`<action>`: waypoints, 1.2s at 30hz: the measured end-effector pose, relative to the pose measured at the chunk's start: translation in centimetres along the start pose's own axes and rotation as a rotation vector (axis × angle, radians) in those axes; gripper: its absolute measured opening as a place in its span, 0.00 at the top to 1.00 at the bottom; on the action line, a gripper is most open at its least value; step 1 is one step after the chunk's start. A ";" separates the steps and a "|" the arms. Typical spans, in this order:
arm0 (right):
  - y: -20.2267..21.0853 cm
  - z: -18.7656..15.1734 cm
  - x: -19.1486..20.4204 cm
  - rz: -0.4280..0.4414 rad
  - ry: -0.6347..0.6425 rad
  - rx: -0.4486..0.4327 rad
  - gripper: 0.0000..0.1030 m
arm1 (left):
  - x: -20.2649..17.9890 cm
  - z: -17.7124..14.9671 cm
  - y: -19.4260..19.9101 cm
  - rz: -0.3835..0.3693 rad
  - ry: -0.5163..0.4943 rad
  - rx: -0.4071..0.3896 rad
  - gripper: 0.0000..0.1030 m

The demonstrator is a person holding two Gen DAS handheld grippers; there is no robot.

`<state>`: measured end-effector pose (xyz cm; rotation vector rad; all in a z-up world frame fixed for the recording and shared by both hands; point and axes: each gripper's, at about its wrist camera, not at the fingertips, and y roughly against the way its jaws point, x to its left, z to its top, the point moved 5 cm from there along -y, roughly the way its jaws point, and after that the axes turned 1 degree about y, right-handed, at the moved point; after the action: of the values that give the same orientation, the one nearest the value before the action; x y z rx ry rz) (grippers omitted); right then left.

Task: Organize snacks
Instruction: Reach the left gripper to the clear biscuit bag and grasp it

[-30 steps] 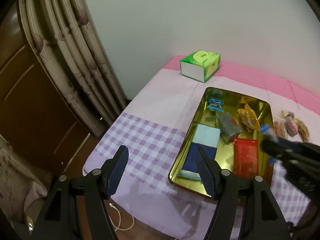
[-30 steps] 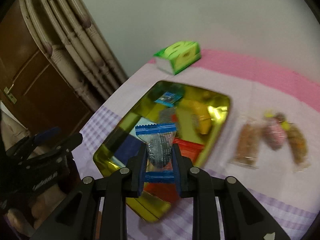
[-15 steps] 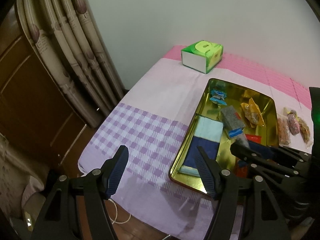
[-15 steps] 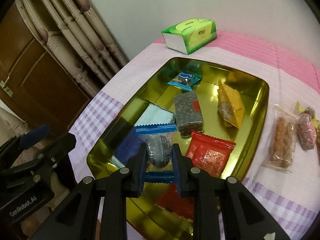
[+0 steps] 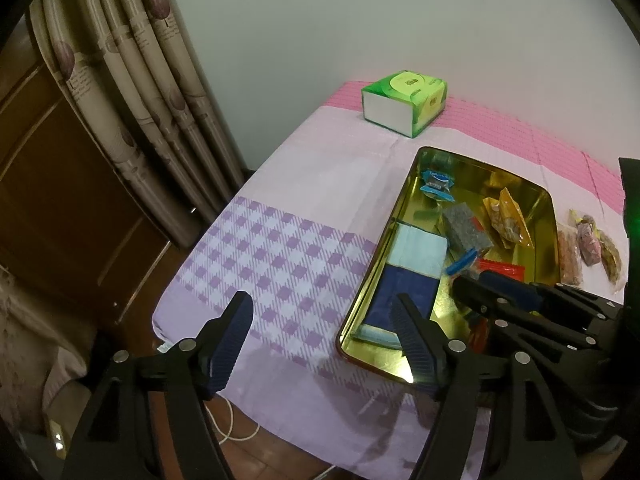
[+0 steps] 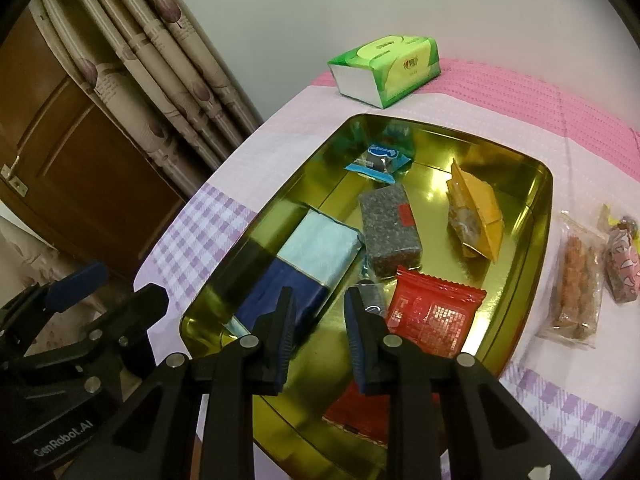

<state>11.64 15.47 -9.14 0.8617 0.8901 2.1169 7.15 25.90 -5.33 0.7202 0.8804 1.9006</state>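
Note:
A gold tray [image 6: 540,232] [image 5: 401,200] on the table holds a blue-and-navy box [image 6: 304,264], a grey block [image 6: 388,232], an orange packet [image 6: 476,216], a small blue packet [image 6: 378,160] and a red packet [image 6: 432,312]. My right gripper [image 6: 320,320] [image 5: 472,282] hangs low over the tray's near end. Its jaws are opening with nothing between them. The silver snack with blue ends [image 6: 370,294] [image 5: 462,262] lies just past the right fingertip, between box and red packet. My left gripper [image 5: 322,340] [image 6: 116,296] is opening wide and empty, left of the tray's near corner.
A bag of brown snacks [image 6: 576,280] and a pink candy [image 6: 622,264] lie on the cloth right of the tray. A green tissue pack [image 6: 384,68] stands at the back. Curtains [image 5: 132,112] and a wooden door flank the table's left edge.
The right gripper came down over the tray, and the silver snack it gripped now lies in the tray. The left jaws have spread wider.

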 end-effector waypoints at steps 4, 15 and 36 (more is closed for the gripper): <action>0.4 0.0 0.0 0.015 -0.013 -0.013 0.75 | 0.0 0.0 0.0 0.003 -0.004 -0.001 0.27; 5.2 -1.1 -1.9 0.044 -0.064 -0.137 0.68 | -0.4 -0.1 -0.1 0.013 -0.031 0.001 0.26; 18.7 -15.8 -25.7 -0.615 -0.229 -0.140 0.47 | -10.0 -1.2 7.2 -0.255 -0.342 -0.118 0.26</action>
<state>7.71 -19.76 -11.14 0.6357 0.7537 1.4953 7.07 14.06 -1.49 0.7920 0.6073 1.5326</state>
